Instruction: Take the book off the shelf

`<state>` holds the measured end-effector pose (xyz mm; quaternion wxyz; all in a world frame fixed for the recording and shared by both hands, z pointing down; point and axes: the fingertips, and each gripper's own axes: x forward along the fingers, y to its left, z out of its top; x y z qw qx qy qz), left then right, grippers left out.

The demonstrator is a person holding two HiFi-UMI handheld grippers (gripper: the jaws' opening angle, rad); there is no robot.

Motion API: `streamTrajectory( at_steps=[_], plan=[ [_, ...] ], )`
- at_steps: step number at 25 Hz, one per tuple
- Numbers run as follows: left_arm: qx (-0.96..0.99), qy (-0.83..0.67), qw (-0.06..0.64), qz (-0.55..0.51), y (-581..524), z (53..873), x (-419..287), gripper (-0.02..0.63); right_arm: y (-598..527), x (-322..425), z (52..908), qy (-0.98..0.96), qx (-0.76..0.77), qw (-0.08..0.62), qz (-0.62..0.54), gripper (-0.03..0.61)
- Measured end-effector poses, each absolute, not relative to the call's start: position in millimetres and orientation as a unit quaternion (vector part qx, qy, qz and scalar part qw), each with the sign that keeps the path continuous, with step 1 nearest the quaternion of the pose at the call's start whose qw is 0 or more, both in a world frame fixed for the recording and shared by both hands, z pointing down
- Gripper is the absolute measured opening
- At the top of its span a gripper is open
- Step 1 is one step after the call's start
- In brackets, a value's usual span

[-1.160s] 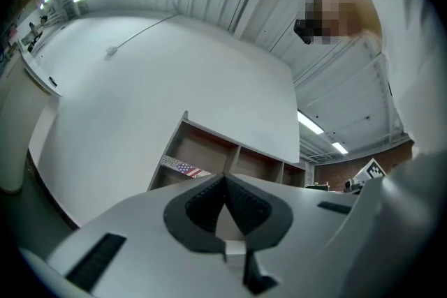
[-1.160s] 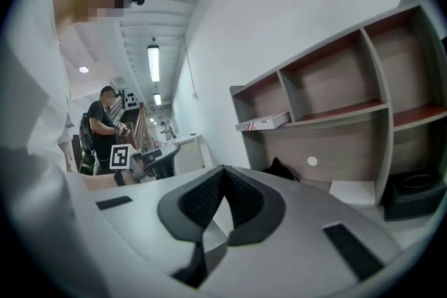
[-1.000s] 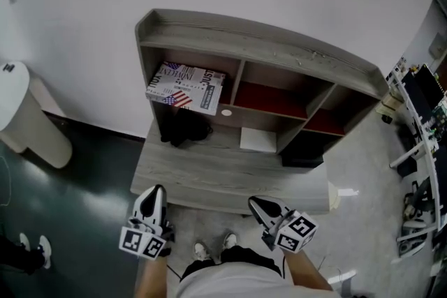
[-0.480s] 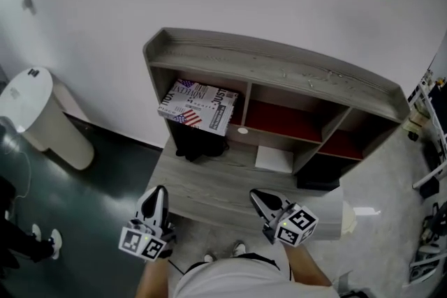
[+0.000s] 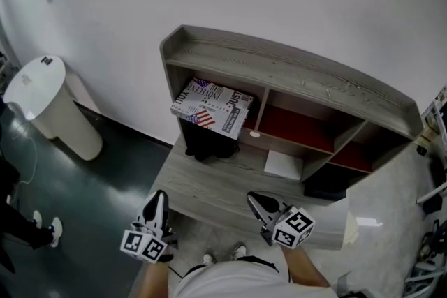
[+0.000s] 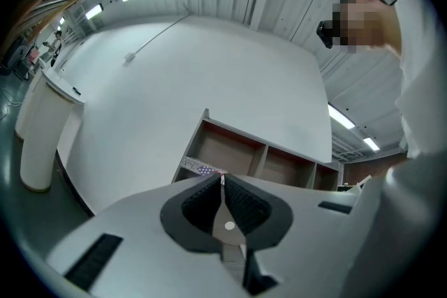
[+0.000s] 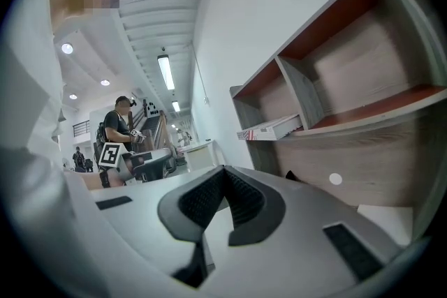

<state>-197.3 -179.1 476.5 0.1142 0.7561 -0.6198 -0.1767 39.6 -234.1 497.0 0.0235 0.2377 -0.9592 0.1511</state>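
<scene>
Plainly both hands hang low at the desk's point(image 5: 209, 186) front edge, each holding one gripper that points forward and up toward the shelf point(image 5: 293, 73). The left gripper point(image 5: 158, 197) sits near the front left corner and the right gripper point(image 5: 255, 201) near the middle of the front edge, well apart from each other. In the left gripper view its jaws point(image 6: 222, 181) are pressed together with nothing between them, and the right gripper's point(image 7: 223, 172) pads likewise meet on nothing.

Counted: two grippers, one book point(image 5: 213, 107), three compartments in the shelf's upper row, one white sheet point(image 5: 283, 165) on the desk, one white bin point(image 5: 52, 108) on the floor off the desk's left side. The book lies tilted in the left compartment, above the desk's back left corner, over a black object point(image 5: 208, 143).

Against the frame a second ago, the shelf and desk sit lower and further right in the head view, the bin shows more fully, and the book has not left its compartment; both grippers stay low and closed
</scene>
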Motion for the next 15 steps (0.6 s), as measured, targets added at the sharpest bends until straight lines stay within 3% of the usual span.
streamTrajectory(
  at_steps=[5,6,7,8,13,15],
  plan=[
    [0.769,-0.595,0.132,-0.191,-194,478,-193,0.02,-230,41,502,-0.956,0.248,0.036,0.154,0.021],
    [0.772,-0.588,0.141,-0.197,-198,480,-190,0.064,-229,41,502,-0.955,0.251,0.037,0.154,0.021],
    [0.774,-0.581,0.15,-0.203,-202,482,-188,0.201,-229,42,501,-0.954,0.255,0.038,0.152,0.021],
    [0.775,-0.574,0.158,-0.211,-206,483,-186,0.284,-229,43,500,-0.953,0.259,0.039,0.151,0.021],
    [0.779,-0.532,0.2,-0.266,-236,487,-174,0.299,-224,55,499,-0.948,0.279,0.047,0.144,0.021],
    [0.782,-0.51,0.212,-0.29,-253,482,-166,0.354,-222,62,498,-0.945,0.29,0.05,0.142,0.021]
  ],
)
